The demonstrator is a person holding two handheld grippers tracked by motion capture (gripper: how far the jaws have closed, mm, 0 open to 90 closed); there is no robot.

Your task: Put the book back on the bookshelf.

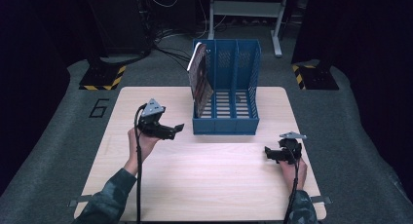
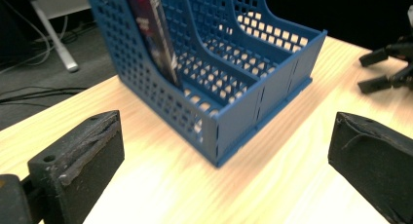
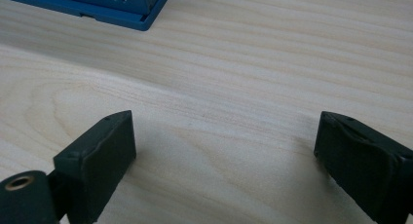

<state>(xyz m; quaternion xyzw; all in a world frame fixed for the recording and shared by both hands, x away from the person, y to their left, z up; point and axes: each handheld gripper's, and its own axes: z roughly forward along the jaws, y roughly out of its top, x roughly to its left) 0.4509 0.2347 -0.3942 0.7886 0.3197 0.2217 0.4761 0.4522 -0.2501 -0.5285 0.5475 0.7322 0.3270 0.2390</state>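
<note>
Table (image 1: 204,185) was pale wood w/ visible grain, smooth, slight sheen. File rack (image 1: 225,119) at 12 o'clock looked blue perforated plastic, semi-matt. Book (image 1: 200,78) in it had a glossy cover. Fingers (image 3: 97,156) were matt black, scuffed, rough.

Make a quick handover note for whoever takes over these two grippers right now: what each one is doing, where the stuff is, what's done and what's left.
Left gripper: open, holding nothing, just left of the blue file rack, jaws pointing at it.
Right gripper: open, holding nothing, low over the table near its right edge.
Book: standing tilted in the rack's leftmost compartment, apart from both grippers.
Done: the book looks filed.
Left: the other two compartments are empty; no other loose item on the table.
</note>
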